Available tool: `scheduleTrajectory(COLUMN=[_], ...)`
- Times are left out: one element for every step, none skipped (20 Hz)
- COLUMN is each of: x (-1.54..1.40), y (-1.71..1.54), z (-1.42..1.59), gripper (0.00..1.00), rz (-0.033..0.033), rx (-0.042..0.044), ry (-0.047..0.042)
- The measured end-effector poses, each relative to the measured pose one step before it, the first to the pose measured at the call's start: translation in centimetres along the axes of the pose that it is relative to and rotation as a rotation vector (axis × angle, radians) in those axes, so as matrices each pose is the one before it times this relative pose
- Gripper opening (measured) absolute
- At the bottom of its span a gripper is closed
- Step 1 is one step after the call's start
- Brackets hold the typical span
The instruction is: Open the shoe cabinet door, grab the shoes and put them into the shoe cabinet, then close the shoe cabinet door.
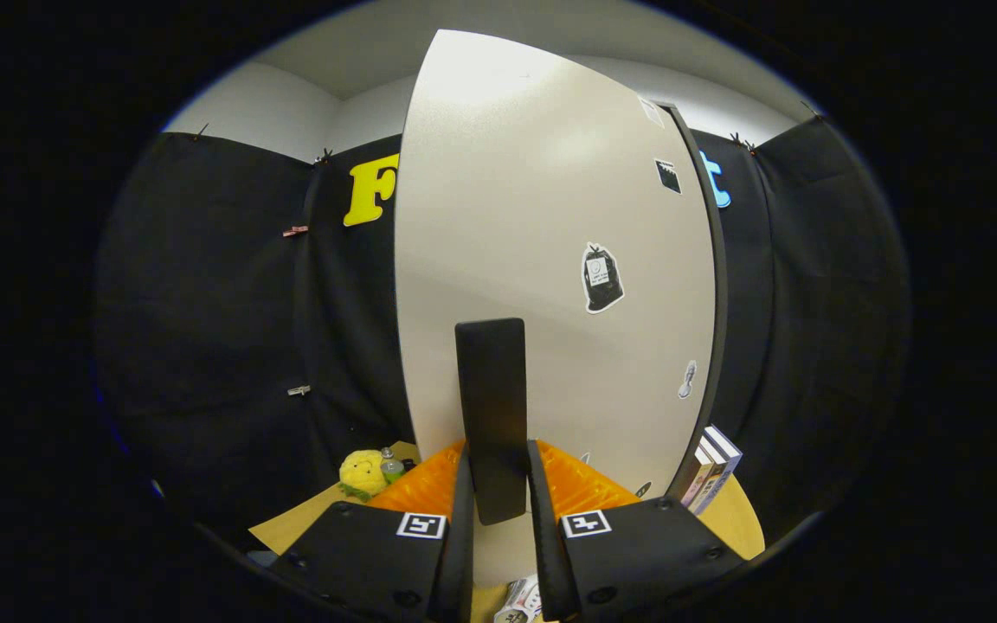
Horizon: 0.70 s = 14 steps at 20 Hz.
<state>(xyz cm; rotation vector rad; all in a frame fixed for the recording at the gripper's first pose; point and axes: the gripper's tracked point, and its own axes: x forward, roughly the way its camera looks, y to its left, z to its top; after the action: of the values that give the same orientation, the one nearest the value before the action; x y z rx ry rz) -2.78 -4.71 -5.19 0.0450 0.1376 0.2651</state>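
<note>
- My tool [498, 484] has its two fingers [462, 519] closed in on the black upright handle [492, 415] of the shoe cabinet door [550, 260]; the handle sits between them and both seem to press on it, so I judge it pinched.
- The door is the big pale panel straight ahead at 12 o'clock. Its dark edge [717, 285] shows at 2 o'clock, so it looks angled to me, though I cannot tell whether it is swinging out or nearly closed.
- I cannot see into the cabinet, so I cannot tell whether any shoes are inside.
- Orange padding [581, 489] lies just beyond my fingers on both sides of the handle, low against the door; I cannot tell what it is.
- My judgement: I am on a door step, either the first opening or the last closing. These views do not settle which, so the shoe step may be done or may be left.
- At 10 o'clock from my fingers, a yellow plush toy [363, 473] and a small bottle [391, 467] sit on the counter [291, 523].
- At 3 o'clock, a few books [713, 467] lean by the door's foot.
- Writing: the door carries stickers, one a dark bag-shaped one [601, 278] with a small label, too small to read. My finger mounts bear square black-and-white markers [421, 524], patterns rather than words.
</note>
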Motion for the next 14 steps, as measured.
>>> scheduleTrajectory(x=[-0.641, -0.531, -0.438, -0.363, -0.443, -0.366, -0.396, -0.282, -0.295, -0.455, -0.336, -0.347, -0.388, -0.381], y=[-0.395, -0.435, -0.46, -0.397, -0.374, -0.351, -0.313, -0.384, -0.409, -0.331, -0.385, -0.398, -0.468, -0.44], z=[0.088, 0.053, 0.018, 0.063, -0.011, 0.025, -0.005, 0.036, 0.016, -0.078, 0.033, 0.036, 0.013, 0.022], gripper=[0.34, 0.34, 0.34, 0.34, 0.34, 0.34, 0.34, 0.34, 0.34, 0.33, 0.34, 0.34, 0.34, 0.33], rz=[0.00784, 0.00664, 0.0057, 0.00415, 0.00357, 0.00211, 0.00172, 0.00063, 0.00008, -0.0016, -0.00257, -0.00219, -0.00372, -0.00556], rx=[0.00216, 0.00324, 0.00298, 0.00118, 0.00023, 0.00008, 0.00049, 0.00045, 0.00012, 0.00008, -0.0007, -0.0017, 0.00067, 0.00233], ry=[0.00055, 0.00117, 0.00101, 0.00192, 0.00013, 0.00331, 0.00056, 0.00164, 0.00124, 0.00034, 0.00061, 0.00143, 0.0005, 0.00023])
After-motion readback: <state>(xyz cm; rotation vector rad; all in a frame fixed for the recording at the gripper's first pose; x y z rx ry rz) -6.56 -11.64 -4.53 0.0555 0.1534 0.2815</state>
